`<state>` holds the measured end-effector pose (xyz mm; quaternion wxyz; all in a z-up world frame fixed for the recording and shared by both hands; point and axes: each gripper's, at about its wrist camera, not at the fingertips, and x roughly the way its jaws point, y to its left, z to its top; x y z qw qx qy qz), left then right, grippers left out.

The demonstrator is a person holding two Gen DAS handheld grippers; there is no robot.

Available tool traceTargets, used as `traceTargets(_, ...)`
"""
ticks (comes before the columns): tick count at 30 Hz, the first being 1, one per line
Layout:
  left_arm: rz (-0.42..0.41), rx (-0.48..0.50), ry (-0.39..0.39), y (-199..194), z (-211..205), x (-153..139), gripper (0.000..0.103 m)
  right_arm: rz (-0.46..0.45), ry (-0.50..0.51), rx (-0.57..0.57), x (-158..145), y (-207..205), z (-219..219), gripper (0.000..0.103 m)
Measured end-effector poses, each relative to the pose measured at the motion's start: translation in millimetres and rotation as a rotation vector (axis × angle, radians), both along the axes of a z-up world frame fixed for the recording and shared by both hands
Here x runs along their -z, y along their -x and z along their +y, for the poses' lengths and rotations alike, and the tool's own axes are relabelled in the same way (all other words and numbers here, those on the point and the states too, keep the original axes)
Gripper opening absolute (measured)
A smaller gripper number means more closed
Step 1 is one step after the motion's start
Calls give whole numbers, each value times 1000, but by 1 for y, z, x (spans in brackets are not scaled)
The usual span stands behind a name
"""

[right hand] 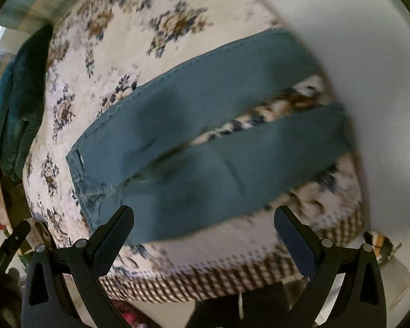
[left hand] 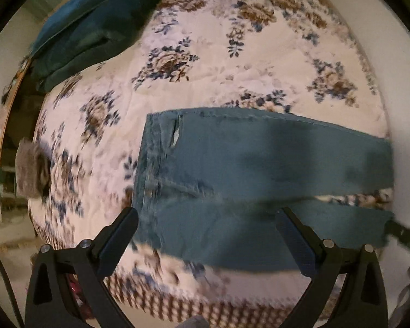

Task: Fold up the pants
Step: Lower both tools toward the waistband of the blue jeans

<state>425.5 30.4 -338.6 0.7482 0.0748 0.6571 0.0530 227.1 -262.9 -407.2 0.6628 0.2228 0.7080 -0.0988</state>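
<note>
With the pants spread flat on the floral bed, legs apart, both the left claw and right claw hover released and empty, so each should pinch the near leg's outer edge cleanly.

A bedroom in a home, most likely: a bed with a flowered quilt fills both views, a teal pillow lies at its head, and plain walls stand close beside it.
</note>
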Motion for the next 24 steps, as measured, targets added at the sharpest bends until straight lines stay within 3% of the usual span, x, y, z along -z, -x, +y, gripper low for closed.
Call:
traceTargets(5,65,112,-43,-71,0,74,103,54,6,-133,82,-108,36,103)
traceTargets(8,141,143,18,-113,9,124,103,69,13,-229,128,-165,54,103)
traceTargets(11,235,5,148,-149,33,165,101,80,13,-235,172,-211,63,103)
traceTargets(13,261,-95,217,-167,48,186,93,93,-17,-175,194,-218,57,103)
traceTargets(17,229,-152,224,-192,57,206,92,136,-102,-71,245,-241,58,103)
traceTargets(21,304,-223,236,-202,60,239,91,177,-38,-100,282,-271,70,102)
traceTargets(23,295,-227,228,-204,59,246,79,186,-54,-92,296,-276,74,92)
traceTargets(24,289,-228,197,-203,60,251,68,189,-56,-80,302,-277,75,75)
